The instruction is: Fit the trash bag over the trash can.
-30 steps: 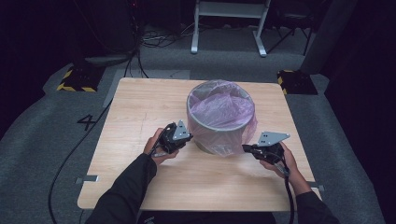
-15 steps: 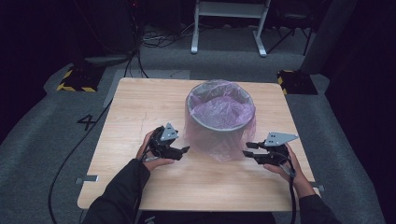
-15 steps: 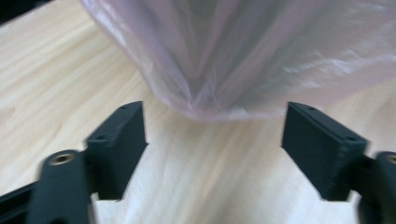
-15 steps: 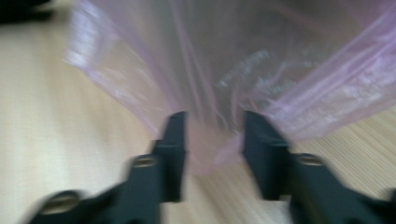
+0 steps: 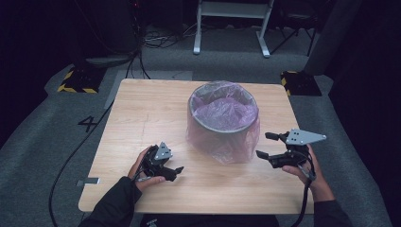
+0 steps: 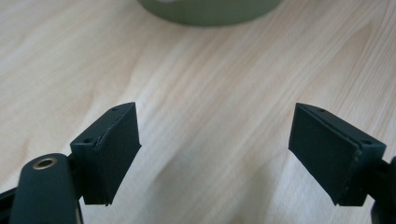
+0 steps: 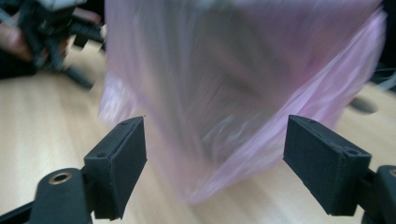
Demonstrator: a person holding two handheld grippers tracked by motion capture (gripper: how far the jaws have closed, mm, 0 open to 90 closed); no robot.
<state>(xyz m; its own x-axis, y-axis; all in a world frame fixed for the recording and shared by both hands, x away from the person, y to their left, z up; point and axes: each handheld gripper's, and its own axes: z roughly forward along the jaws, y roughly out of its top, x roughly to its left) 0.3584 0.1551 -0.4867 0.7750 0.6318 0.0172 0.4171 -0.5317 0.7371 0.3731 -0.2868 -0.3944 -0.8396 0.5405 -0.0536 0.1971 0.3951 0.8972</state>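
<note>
Fingers of both my grippers released, nothing between them, jaws just been opening. Grey bin with pink bag lining it and draped over outside stands mid-bench. Right gripper just beside bag's right side, apart from it. Left gripper near bench front, left of bin, over bare wood.

I count one table. One bin on it. One pink bag over bin. Two grippers: left gripper, right gripper. Each has two jaws, so four jaws. Two hands: left hand, right hand. On floor I see two yellow-black blocks.
</note>
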